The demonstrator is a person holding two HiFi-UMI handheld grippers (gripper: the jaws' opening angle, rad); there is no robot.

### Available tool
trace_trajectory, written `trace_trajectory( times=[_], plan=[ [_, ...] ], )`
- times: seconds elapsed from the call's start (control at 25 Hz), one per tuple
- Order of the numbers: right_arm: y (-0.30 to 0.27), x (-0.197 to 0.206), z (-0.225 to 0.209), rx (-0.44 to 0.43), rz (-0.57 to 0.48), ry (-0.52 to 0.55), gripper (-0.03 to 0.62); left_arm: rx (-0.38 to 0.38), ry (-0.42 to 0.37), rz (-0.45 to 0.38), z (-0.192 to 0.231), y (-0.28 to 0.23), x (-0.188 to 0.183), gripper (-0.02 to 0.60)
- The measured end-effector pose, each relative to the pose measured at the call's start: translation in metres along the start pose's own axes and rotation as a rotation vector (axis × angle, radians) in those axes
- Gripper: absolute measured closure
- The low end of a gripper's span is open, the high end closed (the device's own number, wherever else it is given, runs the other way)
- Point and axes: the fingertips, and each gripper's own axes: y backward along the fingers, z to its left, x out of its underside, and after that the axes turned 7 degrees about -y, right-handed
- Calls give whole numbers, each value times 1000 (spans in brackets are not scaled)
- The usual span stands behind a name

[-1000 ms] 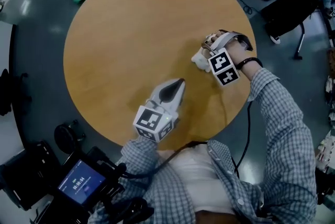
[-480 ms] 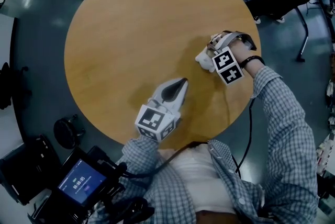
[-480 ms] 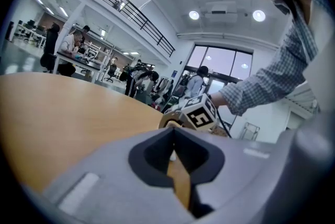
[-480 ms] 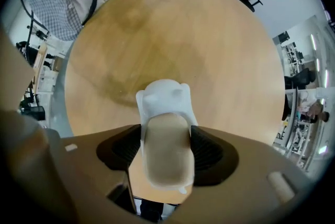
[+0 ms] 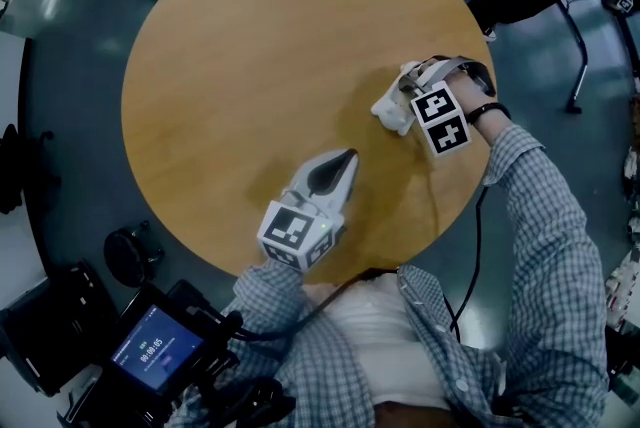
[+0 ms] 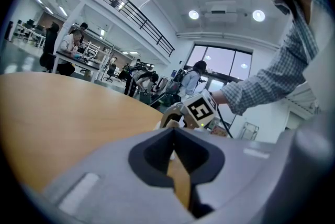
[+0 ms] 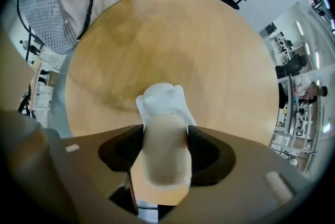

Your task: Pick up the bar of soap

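Pale rounded soap [image 7: 166,165] on white bear dish [image 7: 158,98], table's [image 5: 250,66] 3 o'clock; right gripper [image 7: 166,131] closing onto it, left gripper [image 6: 174,133] pinched together

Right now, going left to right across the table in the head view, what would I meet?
The left gripper → white bear-shaped soap holder → right gripper, its jaws closing on the bar of soap between them.

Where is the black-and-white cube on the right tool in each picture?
Head view: the marker cube sits near the right edge of the round wooden table, on the right tool, whose jaws are closing around the bar of soap.
Left gripper view: the cube is near the middle, beside the checked sleeve.
Right gripper view: not in it.
Shared landmark: the round wooden table, seen in all three.
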Motion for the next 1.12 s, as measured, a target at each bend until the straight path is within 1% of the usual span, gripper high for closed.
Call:
trace_trajectory(
  times=[0.12, 0.24, 0.36, 0.52, 0.64, 0.76, 0.88, 1.0, 1.12],
  plan=[
    [10, 0, -7, 41, -42, -70, 326, 4, 1, -3, -2, 0, -2, 583],
    [21, -1, -14, 93, -118, -196, 326, 9, 0, -6, -4, 0, -2, 583],
    [37, 1, -24, 162, -205, -351, 326, 20, -8, -13, -3, 0, -4, 583],
    [67, 1, -36, 283, -371, -600, 326, 28, -20, -25, -3, 3, -6, 583],
    [94, 0, -39, 394, -530, -812, 326, 36, -37, -33, 0, 6, -9, 583],
    [120, -2, -33, 492, -736, -1033, 326, 37, -48, -39, 3, 9, -11, 583],
    [142, 0, -21, 580, -933, -1229, 326, 39, -59, -40, 4, 14, -9, 583],
    [163, 4, -7, 645, -1133, -1429, 326, 55, -78, -38, 3, 14, -10, 583],
    [172, 4, 9, 662, -1291, -1568, 326, 73, -98, -30, 0, 11, -12, 583]
  ],
)
